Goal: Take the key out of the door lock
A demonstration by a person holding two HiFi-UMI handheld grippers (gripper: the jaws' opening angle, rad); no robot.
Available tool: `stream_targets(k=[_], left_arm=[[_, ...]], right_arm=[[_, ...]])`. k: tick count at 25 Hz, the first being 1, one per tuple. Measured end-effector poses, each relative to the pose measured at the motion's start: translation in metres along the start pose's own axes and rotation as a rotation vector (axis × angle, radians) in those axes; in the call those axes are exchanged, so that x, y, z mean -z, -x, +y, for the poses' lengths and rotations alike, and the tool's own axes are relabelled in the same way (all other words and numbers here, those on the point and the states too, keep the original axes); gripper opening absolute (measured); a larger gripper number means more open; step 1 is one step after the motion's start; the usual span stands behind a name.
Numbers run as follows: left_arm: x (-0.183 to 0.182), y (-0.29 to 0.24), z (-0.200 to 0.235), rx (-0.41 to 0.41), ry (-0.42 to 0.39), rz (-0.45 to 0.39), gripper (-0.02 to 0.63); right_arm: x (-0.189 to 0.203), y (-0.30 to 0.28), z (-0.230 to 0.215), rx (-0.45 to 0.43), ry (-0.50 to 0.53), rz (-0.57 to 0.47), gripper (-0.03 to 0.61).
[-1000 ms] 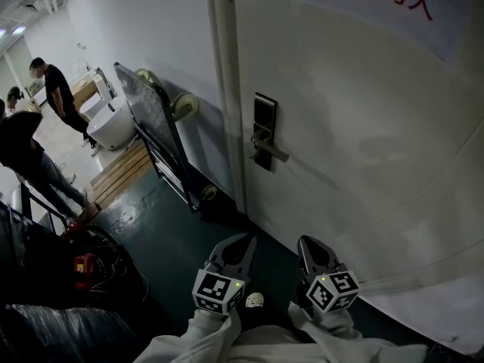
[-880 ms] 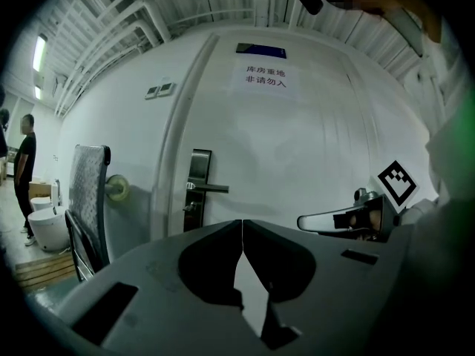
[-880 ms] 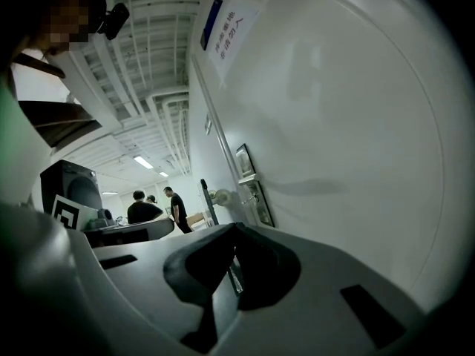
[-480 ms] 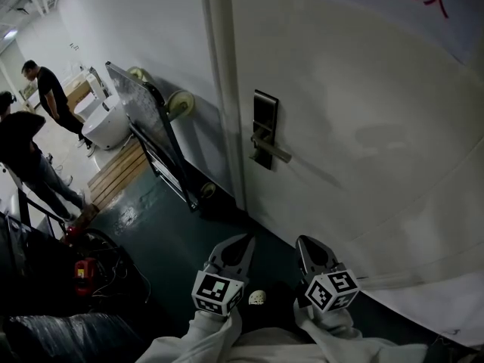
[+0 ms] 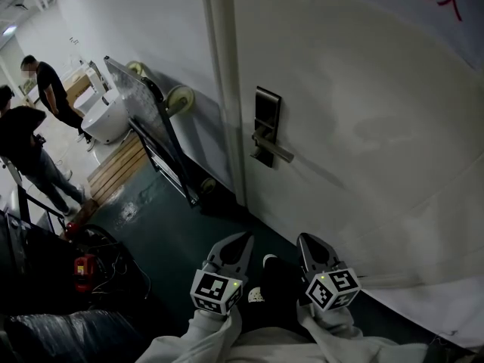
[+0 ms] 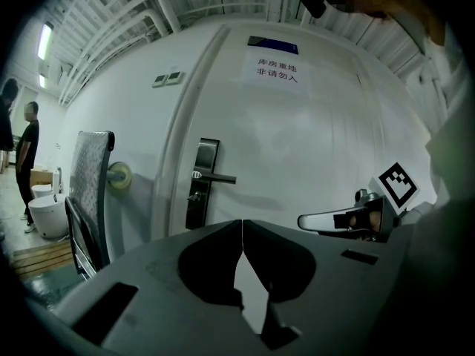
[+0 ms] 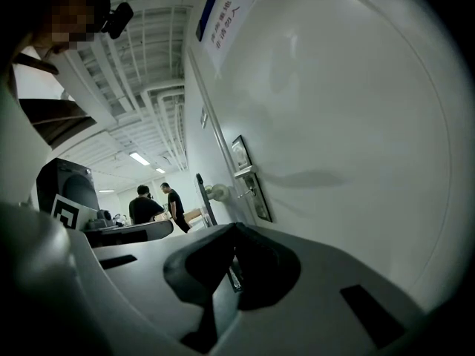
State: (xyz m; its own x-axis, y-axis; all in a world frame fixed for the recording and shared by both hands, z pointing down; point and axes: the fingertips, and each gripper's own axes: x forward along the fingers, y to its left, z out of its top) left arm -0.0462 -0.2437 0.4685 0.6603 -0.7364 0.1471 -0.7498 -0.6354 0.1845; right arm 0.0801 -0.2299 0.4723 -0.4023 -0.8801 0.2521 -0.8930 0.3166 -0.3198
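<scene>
A dark lock plate (image 5: 266, 127) with a metal lever handle (image 5: 274, 151) sits on the white door (image 5: 363, 142). In the left gripper view a small key (image 6: 194, 196) juts out of the lock plate (image 6: 202, 180) just under the lever. Both grippers are low in the head view, well short of the lock. My left gripper (image 5: 240, 242) is shut, its jaws meeting with nothing between them (image 6: 242, 225). My right gripper (image 5: 308, 242) is beside it, close to the door, and its jaws (image 7: 235, 228) also look shut and empty.
A folded trolley (image 5: 155, 127) with wheels leans on the wall left of the door. Beyond it lie a wooden pallet (image 5: 117, 169) and a white basin (image 5: 106, 123). Two people (image 5: 34, 127) stand at far left. A dark shoe (image 5: 276, 278) is between the grippers.
A dark shoe has come into view between the two grippers, partly covering a small white thing on the floor. The grippers have hardly shifted. The people at left have moved a little.
</scene>
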Motion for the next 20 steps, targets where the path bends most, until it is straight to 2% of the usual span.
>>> stream_targets(k=[11,15,20], left_arm=[[-0.011,-0.035,0.019,-0.031,0.016,-0.019,0.015],[-0.011,-0.046,0.034,-0.07,0.065,-0.018,0.015],[-0.012,-0.06,0.056,-0.109,0.164,-0.038,0.015]], right_arm=[[-0.023,-0.026,-0.018,-0.017,0.025,-0.001,0.052],[-0.031,-0.037,-0.02,-0.035,0.034,0.004,0.051],[-0.037,-0.053,-0.024,-0.055,0.033,0.016,0.052]])
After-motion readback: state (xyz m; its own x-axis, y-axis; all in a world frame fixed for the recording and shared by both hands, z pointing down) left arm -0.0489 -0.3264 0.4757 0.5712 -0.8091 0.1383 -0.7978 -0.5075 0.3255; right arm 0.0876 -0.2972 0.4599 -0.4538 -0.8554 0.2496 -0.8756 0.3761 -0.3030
